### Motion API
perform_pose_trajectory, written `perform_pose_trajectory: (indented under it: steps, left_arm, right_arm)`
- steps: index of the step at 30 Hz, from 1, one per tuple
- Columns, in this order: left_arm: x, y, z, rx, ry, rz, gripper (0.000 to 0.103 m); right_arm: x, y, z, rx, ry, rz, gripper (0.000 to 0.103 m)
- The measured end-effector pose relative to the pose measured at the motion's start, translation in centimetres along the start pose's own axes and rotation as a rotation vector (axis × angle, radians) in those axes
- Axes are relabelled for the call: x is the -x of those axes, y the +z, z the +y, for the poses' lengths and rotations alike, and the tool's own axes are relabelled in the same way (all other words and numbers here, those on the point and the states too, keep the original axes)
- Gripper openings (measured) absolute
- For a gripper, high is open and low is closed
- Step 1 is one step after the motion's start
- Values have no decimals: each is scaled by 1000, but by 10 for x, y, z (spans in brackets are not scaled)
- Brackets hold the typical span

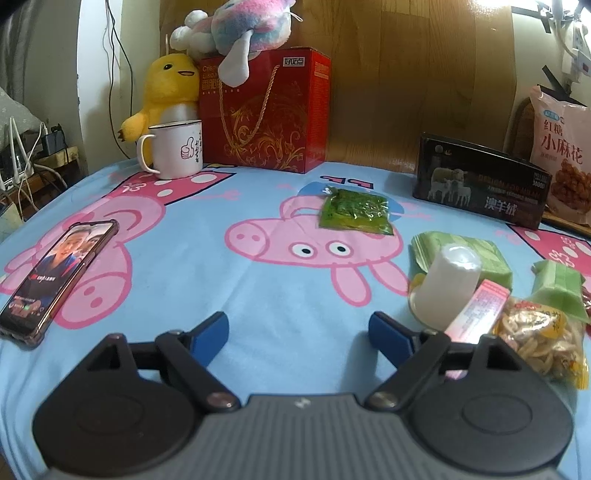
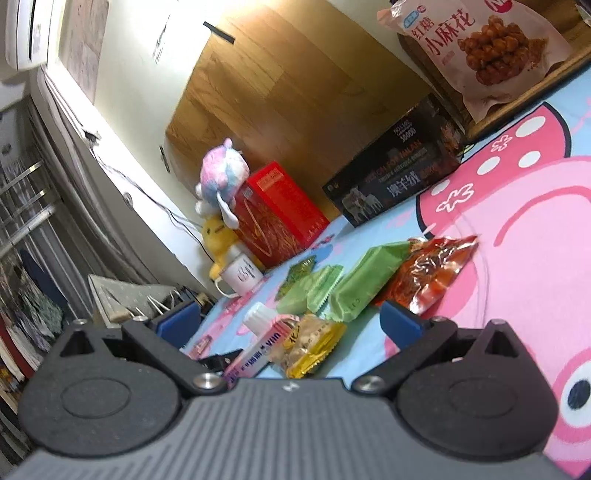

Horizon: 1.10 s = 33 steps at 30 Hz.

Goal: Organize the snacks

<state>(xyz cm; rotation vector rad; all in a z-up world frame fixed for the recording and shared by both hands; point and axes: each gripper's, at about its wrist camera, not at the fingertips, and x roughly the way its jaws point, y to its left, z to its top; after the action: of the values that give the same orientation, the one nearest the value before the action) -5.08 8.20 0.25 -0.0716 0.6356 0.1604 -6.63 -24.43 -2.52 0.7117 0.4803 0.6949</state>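
A blue cloth [image 1: 258, 295] printed with pink cartoon pigs covers the whole surface. At its back stands a red gift box [image 1: 266, 110] with a gold rope handle; its writing reads "Cris…", the rest hidden by a pastel plush toy [image 1: 240, 29] lying on top. A yellow plush duck [image 1: 166, 88] sits just beside the box. Right of them a long black box [image 1: 480, 184] shows sheep, the characters 澳羊绒 and "38000". Behind it leans a pink snack bag [image 1: 561, 155] marked 红糖小麻花, cut off by the picture's edge. A white mug [image 1: 177, 147] with a thumbs-up drawing stands before the duck. A phone [image 1: 59, 273] lies screen up at the left; its text is too small to read.

The snacks cluster on the cloth at the right: two pale green wrapped packs [image 1: 487, 254] [image 1: 557, 288], a yellow bag of crackers [image 1: 539, 339], a white plastic bottle [image 1: 447, 284] lying tipped, a pink sachet [image 1: 476, 310] with unreadable print, and a red crinkly packet [image 2: 436, 266]. A small green packet [image 1: 354, 210] lies apart, on a pig's back.

The left gripper [image 1: 299, 332] hovers over bare cloth, its jaws spread with nothing between them. The right gripper [image 2: 291, 317] also stands spread wide, the crackers and sachet lying past its blue fingers [image 2: 402, 321], unpinched.
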Motion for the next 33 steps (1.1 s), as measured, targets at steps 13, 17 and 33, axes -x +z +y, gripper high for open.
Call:
perform_pose_trajectory:
  steps: [13,17,33]
  left_arm:
    - [1,0,-2,4,3,4,89]
    - [-2,2,-1,15,19,26,99]
    - [13,-4,17,80,-38,36,103]
  right_arm:
    - [-8,2,9,47,-59,39,103]
    - [-10,-2,9,64,-84,54,103]
    - [-24,-5,25,157,-229,137,101]
